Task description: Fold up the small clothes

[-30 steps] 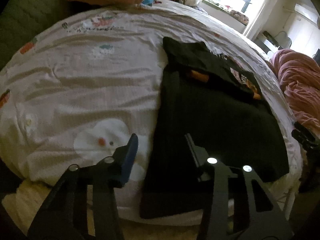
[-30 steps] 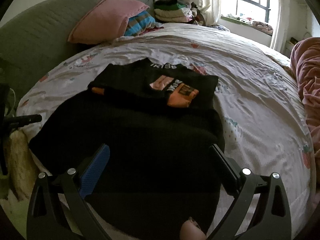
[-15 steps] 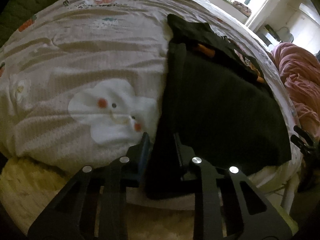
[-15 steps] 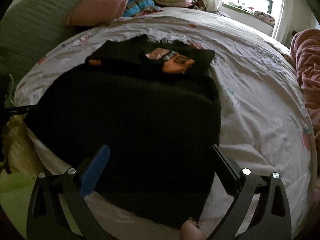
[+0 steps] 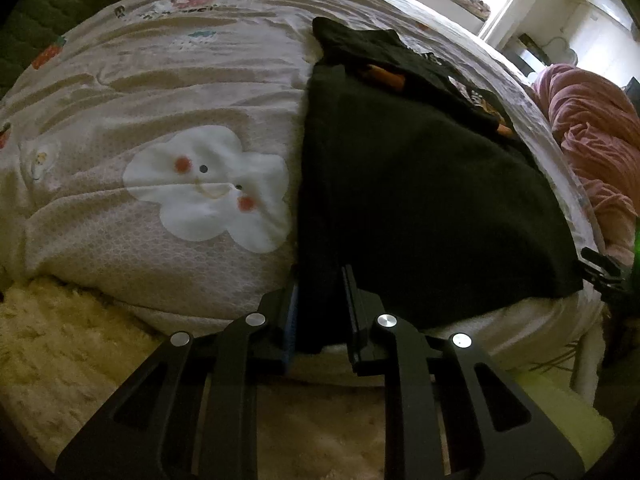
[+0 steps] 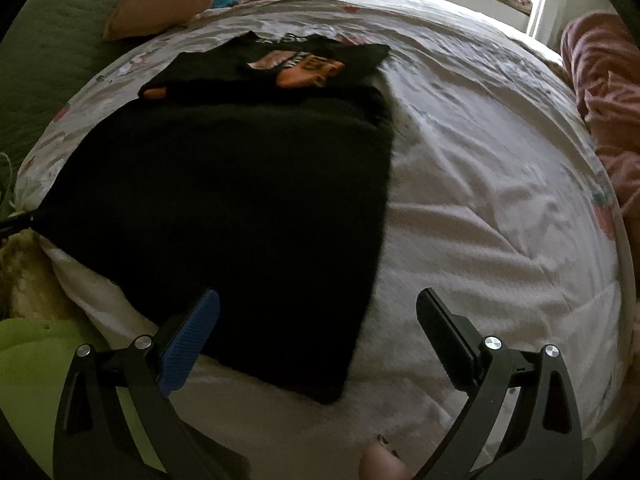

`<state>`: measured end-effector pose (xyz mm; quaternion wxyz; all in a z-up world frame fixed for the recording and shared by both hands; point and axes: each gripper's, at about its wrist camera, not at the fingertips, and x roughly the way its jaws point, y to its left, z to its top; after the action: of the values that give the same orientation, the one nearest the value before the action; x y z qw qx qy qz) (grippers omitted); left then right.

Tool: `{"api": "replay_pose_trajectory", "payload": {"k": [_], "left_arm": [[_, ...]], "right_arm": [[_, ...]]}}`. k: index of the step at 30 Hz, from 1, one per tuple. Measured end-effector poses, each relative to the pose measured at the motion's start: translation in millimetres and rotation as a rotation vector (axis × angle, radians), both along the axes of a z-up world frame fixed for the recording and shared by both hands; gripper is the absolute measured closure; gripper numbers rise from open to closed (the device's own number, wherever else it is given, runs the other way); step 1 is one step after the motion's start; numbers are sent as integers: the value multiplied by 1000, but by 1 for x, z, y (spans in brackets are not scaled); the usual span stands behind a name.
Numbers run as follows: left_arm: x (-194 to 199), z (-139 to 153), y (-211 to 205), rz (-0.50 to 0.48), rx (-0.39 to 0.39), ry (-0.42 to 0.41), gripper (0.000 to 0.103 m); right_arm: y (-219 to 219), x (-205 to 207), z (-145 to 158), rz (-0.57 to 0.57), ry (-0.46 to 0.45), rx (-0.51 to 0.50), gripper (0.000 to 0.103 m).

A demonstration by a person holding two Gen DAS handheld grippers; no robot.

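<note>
A black garment (image 5: 412, 184) lies flat on the bed, its far end showing orange print (image 6: 308, 66). My left gripper (image 5: 322, 280) is shut on the garment's near left corner at the bed's edge. In the right wrist view the same garment (image 6: 240, 200) spreads across the left half of the bed. My right gripper (image 6: 318, 304) is open and empty, its jaws straddling the garment's near right corner just above it. The left gripper's tip shows at the far left of the right wrist view (image 6: 16, 222), at the garment's other corner.
The bed has a pale printed sheet (image 5: 160, 120) with a white cloud figure (image 5: 208, 188). A pink blanket (image 5: 592, 136) is heaped on the right. A pink pillow (image 6: 160, 0) and stacked clothes lie at the head. A cream fluffy rug (image 5: 60, 340) lies below the bed's edge.
My left gripper has dropped to the garment's near left corner and shut on it. My right gripper has come lower over the near right corner and stays open.
</note>
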<state>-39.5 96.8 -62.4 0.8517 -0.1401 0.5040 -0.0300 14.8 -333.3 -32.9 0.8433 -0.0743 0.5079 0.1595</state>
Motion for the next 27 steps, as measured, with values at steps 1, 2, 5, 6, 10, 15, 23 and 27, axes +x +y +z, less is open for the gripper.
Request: {"api": "replay_pose_trajectory", "payload": {"k": [1,2,5,6,10,15,23,27], "left_arm": [[0,-1,1,4,-3,3,91],[1,-2,2,7,-6,5,91],[1,-2,3,12,-10,5,91],[1,-2,3,14,-12,5,91],[1,-4,5,21,-22,8,90],[2,-7,9,30,-47,8,90],[3,-6,6,30,-33,10,95],[3,3,8,35,-24,-12,99]], "right_arm": [[-2,-1,-1,-1,10,8,6],[-6,-2,-2,1,28,19,6],[-11,-8,-5,21,80,49,35],[-12,-9,-7,22,100,55,38],[-15,-10,-13,10,119,87,44],[-8,-16,-12,72,104,119,72],[-14,-12,9,88,27,224,95],[-21,-8,29,79,-51,289,95]]}}
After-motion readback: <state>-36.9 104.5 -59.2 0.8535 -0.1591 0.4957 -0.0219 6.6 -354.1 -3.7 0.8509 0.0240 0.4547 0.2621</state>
